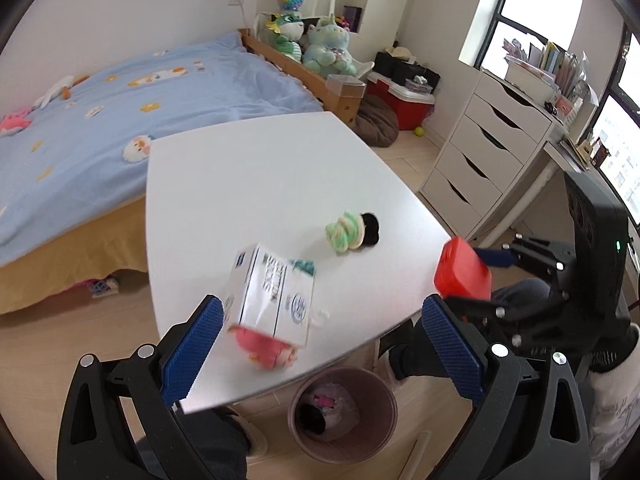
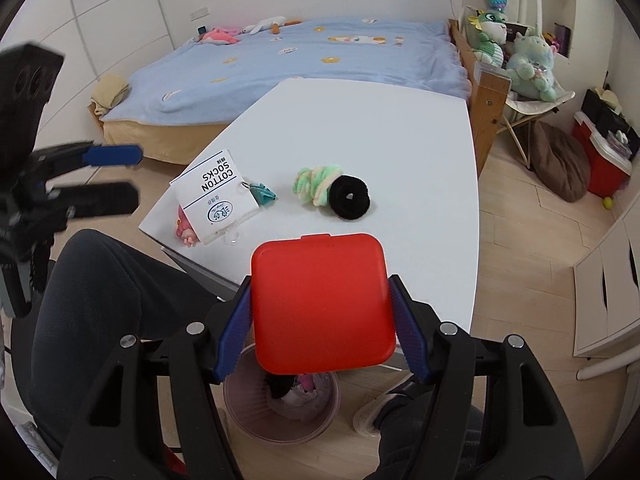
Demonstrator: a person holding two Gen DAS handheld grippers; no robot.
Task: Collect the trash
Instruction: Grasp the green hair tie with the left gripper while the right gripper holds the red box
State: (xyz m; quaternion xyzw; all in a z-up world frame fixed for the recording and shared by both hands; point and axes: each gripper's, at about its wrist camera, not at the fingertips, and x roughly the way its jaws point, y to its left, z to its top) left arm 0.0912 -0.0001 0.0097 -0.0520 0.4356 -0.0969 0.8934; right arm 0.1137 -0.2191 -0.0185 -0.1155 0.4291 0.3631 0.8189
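The table's far half [image 2: 380,120] lies bare; a sock box [image 2: 216,196] and scrunchies [image 2: 334,190] crowd its near edge.

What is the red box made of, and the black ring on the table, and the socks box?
The red box looks like smooth hard plastic: matte, with moulded rounded corners. The black ring seems fuzzy fabric, probably a plush hair tie, since its edge looks soft. The socks box looks like thin printed cardboard with flat folded sides.

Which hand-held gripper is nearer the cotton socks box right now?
Left. The left hand-held gripper is open around the cotton socks box; the right hand-held gripper holds the red case off to the side.
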